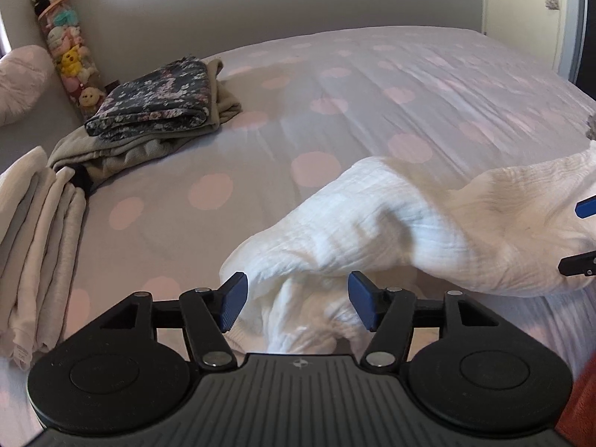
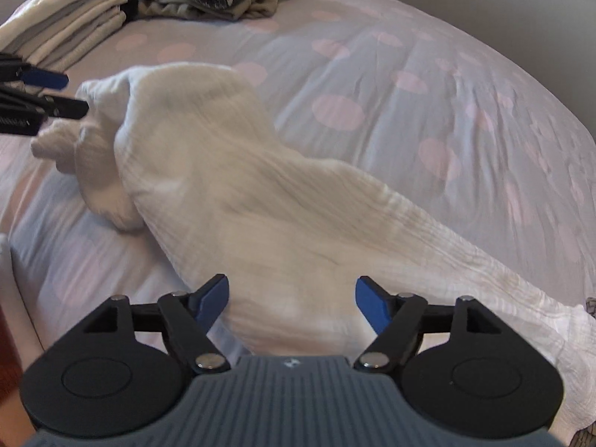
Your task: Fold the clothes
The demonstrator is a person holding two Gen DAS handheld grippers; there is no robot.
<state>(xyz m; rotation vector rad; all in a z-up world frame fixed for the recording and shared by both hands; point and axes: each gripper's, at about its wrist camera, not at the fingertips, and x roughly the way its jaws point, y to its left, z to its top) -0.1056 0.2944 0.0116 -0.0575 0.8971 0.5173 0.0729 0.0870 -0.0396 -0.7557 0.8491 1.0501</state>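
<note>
A white crinkled garment (image 1: 391,223) lies bunched on the grey bed cover with pink dots (image 1: 335,85). My left gripper (image 1: 296,303) is open, its blue pads on either side of one rumpled end of the garment. My right gripper (image 2: 292,305) is open over the other part of the same white garment (image 2: 242,186). The right gripper's fingertips (image 1: 585,206) show at the right edge of the left wrist view. The left gripper's fingertips (image 2: 56,80) show at the left edge of the right wrist view.
A folded dark floral cloth (image 1: 156,100) lies on a beige garment (image 1: 130,152) at the back left. A stack of folded cream cloths (image 1: 41,246) lies left. A tube of plush toys (image 1: 67,48) leans on the wall beside a pink pillow (image 1: 22,82).
</note>
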